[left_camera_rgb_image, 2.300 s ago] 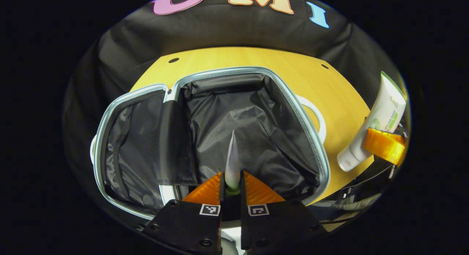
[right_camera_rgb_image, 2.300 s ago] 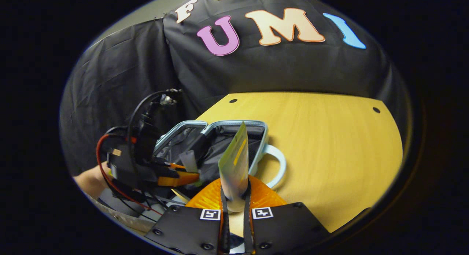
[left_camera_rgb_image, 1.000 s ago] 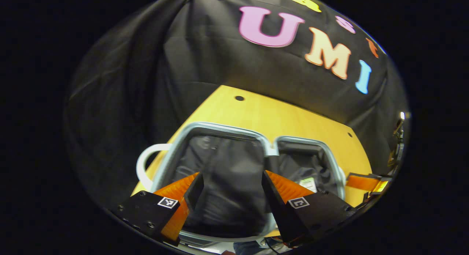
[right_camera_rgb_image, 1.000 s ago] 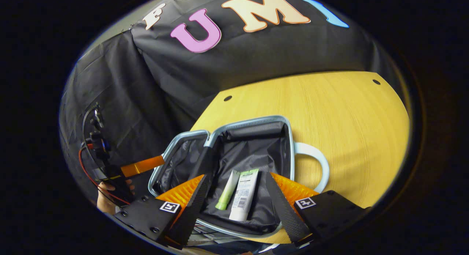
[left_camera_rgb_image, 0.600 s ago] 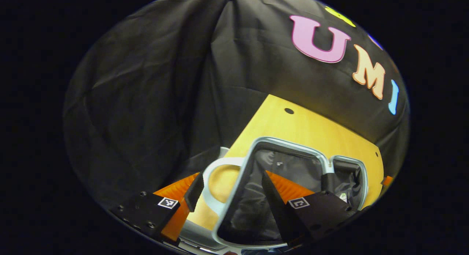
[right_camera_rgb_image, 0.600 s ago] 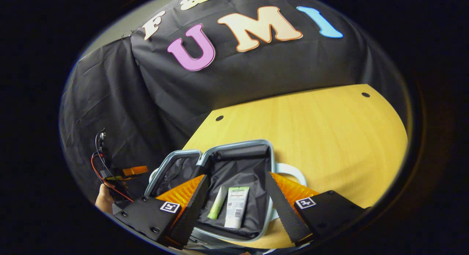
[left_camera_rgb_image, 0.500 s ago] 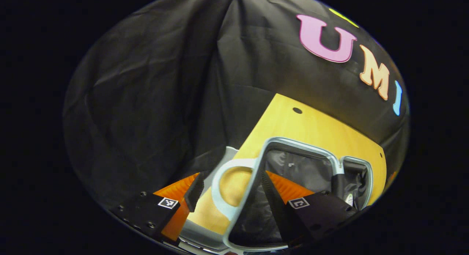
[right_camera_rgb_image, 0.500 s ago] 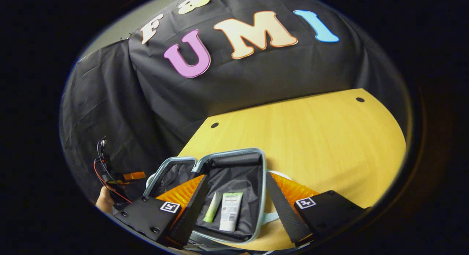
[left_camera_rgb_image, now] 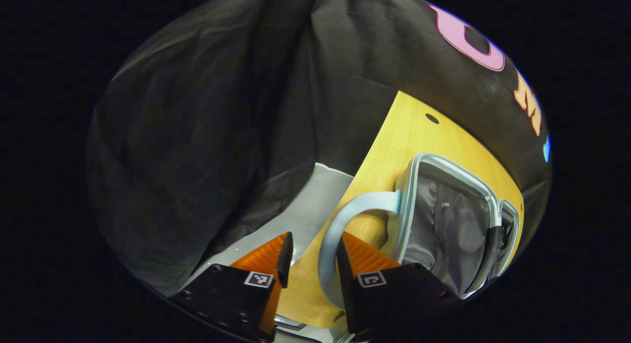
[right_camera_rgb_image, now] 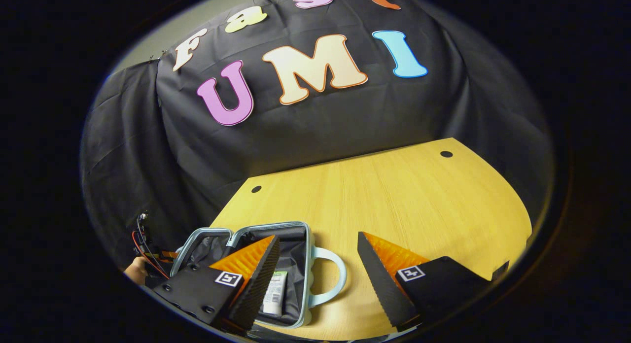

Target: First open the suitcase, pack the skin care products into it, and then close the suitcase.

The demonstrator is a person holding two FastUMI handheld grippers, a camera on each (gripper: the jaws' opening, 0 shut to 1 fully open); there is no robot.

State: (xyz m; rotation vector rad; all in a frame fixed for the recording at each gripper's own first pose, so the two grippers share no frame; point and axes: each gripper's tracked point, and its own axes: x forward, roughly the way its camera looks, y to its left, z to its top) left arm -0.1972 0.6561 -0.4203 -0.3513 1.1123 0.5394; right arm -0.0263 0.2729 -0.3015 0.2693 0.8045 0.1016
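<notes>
Left gripper (left_camera_rgb_image: 311,257): fingers part-open w/ a narrow gap, straddling the pale-blue handle (left_camera_rgb_image: 340,224) of the suitcase (left_camera_rgb_image: 451,224); whether they touch it, can't tell; suitcase lies open on the counter (left_camera_rgb_image: 394,141), just right of and beyond the fingers. Right gripper (right_camera_rgb_image: 318,264): fingers spread wide, holding nothing; suitcase (right_camera_rgb_image: 236,239) sits at the left finger, its other handle (right_camera_rgb_image: 331,276) between the fingers; a white tube (right_camera_rgb_image: 273,292) lies inside on the dark lining, just right of the left finger.
</notes>
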